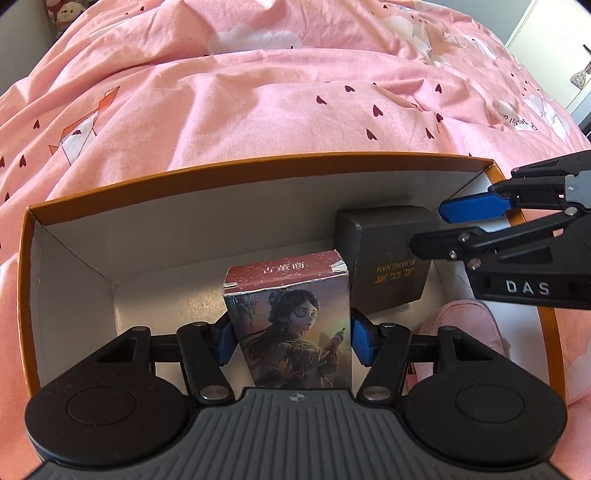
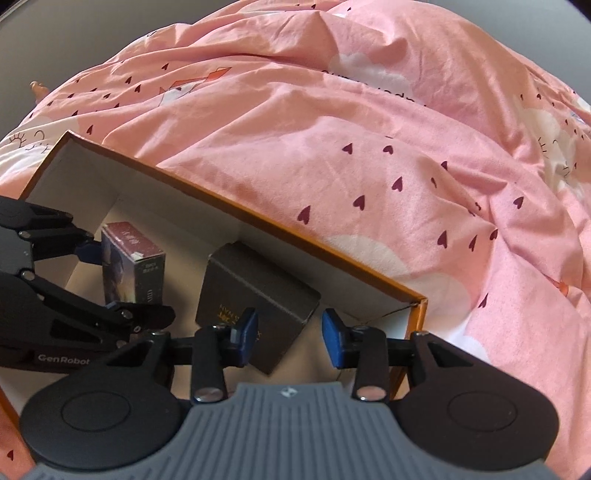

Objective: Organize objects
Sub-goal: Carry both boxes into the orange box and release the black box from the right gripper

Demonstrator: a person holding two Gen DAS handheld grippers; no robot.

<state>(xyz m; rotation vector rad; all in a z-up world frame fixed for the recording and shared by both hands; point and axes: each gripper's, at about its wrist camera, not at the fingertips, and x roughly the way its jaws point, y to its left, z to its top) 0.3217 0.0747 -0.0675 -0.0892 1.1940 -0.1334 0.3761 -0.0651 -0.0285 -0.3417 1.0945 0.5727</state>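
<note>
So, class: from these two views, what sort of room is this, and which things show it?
Most likely a bedroom. The orange cardboard box sits on a bed under a rumpled pink duvet printed with hearts and clouds, and a plush toy shows at the far corner.

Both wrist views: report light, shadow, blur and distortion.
Left wrist view: sharp, sunlit pink quilt, shaded interior of the orange box, its rim bowed by the fisheye. Right wrist view: softer, the dark box slightly blurred, black corners.

big box point(image 1: 236, 173): on bed cover point(image 1: 295, 92) | card box point(image 1: 291, 314): inside, middle | dark box point(image 1: 388, 266): inside, right of it, further back
</note>
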